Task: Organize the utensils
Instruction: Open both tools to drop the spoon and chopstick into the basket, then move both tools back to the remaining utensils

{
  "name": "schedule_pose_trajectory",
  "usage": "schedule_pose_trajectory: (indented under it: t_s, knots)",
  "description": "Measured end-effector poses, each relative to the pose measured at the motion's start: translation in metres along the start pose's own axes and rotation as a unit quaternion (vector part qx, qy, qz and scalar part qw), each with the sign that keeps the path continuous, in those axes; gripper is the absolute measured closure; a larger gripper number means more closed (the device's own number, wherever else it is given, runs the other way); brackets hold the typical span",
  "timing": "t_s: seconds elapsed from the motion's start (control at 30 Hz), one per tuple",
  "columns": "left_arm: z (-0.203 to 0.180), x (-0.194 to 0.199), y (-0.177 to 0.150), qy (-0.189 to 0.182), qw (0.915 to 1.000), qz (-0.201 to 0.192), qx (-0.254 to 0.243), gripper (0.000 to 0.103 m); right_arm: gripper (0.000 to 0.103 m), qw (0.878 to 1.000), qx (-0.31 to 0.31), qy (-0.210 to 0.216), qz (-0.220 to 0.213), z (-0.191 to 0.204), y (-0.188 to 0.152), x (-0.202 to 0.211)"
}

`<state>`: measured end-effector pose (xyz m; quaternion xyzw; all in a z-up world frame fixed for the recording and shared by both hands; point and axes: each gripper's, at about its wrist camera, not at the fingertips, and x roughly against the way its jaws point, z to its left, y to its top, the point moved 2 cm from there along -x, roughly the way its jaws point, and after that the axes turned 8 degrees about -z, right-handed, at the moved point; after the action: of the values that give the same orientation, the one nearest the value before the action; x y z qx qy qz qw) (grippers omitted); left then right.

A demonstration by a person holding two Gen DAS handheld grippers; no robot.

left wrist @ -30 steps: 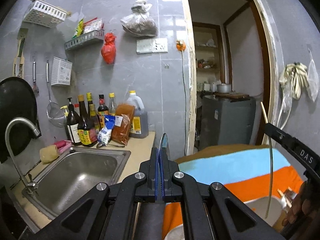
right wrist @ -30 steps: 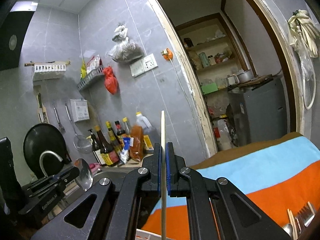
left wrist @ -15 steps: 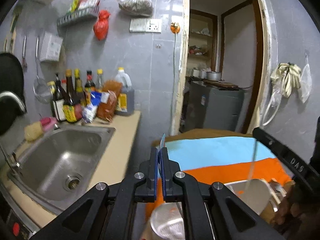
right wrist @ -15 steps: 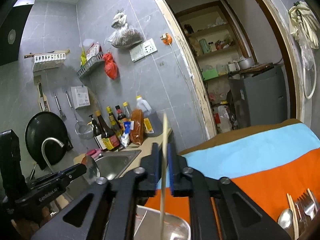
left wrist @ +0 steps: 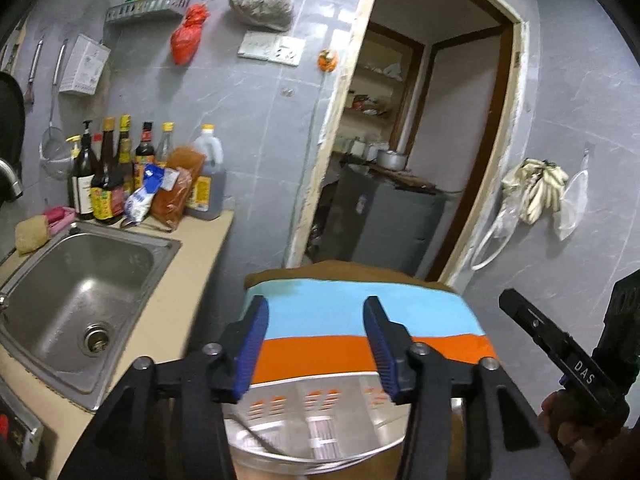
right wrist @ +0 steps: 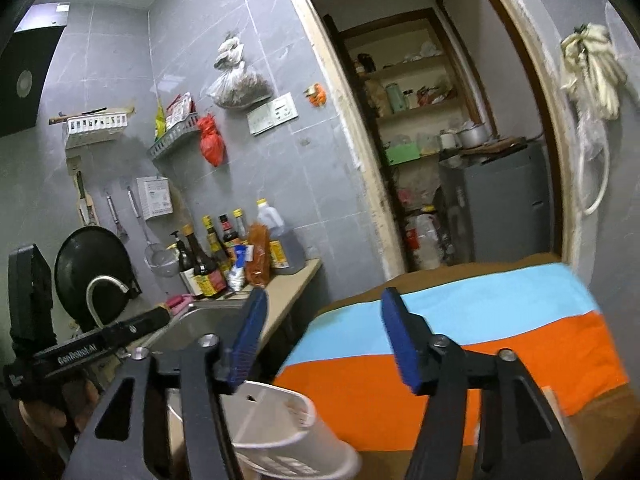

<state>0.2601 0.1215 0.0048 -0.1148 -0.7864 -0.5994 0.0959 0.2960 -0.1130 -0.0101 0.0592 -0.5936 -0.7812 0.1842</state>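
Left wrist view: the left gripper (left wrist: pixel 316 344) has its blue-padded jaws spread wide, and nothing sits between them. Straight below it stands a shiny metal holder (left wrist: pixel 320 420) with slotted walls, on a striped cloth (left wrist: pixel 360 320) of brown, light blue and orange. A thin utensil handle (left wrist: pixel 256 438) leans inside the holder against its left wall; blur hides what kind of utensil it is. To the left lies a steel sink (left wrist: pixel 80 284) set in a beige counter (left wrist: pixel 188 280), with a yellow sponge (left wrist: pixel 31 234) at its far corner and a row of sauce bottles (left wrist: pixel 108 176) against the grey tiled wall. The other tool shows at the right edge as a black bar marked DAS, held by a hand (left wrist: pixel 560 412). A doorway (left wrist: pixel 420 140) opens behind the cloth.

Right wrist view: the right gripper (right wrist: pixel 324 340) also has its jaws wide apart and holds nothing. Under its left finger stands a white plastic holder (right wrist: pixel 292 440) with slots near its base, on the table beside the orange stripe of the cloth (right wrist: pixel 460 360). Its inside is mostly hidden by the gripper, so I cannot tell what it contains. The left tool crosses the left side as a black bar with white lettering, in front of the tap (right wrist: pixel 106 284) and a black pan (right wrist: pixel 94 256) hanging on the wall.
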Motion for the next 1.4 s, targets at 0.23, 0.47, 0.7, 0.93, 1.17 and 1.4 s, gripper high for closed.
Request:
schedule_pose_trajectory:
  t_s: [0.23, 0.47, 0.7, 0.93, 1.17, 1.4]
  knots:
    - [-0.052, 0.007, 0.007, -0.027, 0.9991, -0.031, -0.010, 0.023, 0.020, 0.999, 0.025, -0.037, -0.022, -0.039, 0.035, 0.043]
    - [-0.109, 0.010, 0.002, -0.034, 0.9969, -0.064, -0.032, 0.004, 0.008, 0.995, 0.063, -0.066, -0.033, -0.074, 0.060, 0.077]
    - [-0.158, 0.000, -0.019, -0.035, 0.9961, -0.058, -0.056, 0.002, 0.003, 0.994, 0.070, -0.087, -0.014, -0.125, 0.065, 0.093]
    - [-0.195, -0.019, -0.052, -0.032, 0.9967, -0.034, -0.067, 0.002, 0.003, 0.994, 0.060, -0.095, 0.014, -0.177, 0.049, 0.088]
    - [-0.218, -0.049, -0.096, -0.023, 0.9965, -0.003, -0.080, 0.002, 0.003, 0.993, 0.048, -0.097, 0.052, -0.225, 0.014, 0.070]
    - [-0.219, -0.088, -0.136, -0.012, 0.9948, 0.065, -0.077, 0.002, 0.003, 0.986, 0.040, -0.111, 0.115, -0.255, -0.029, 0.044]
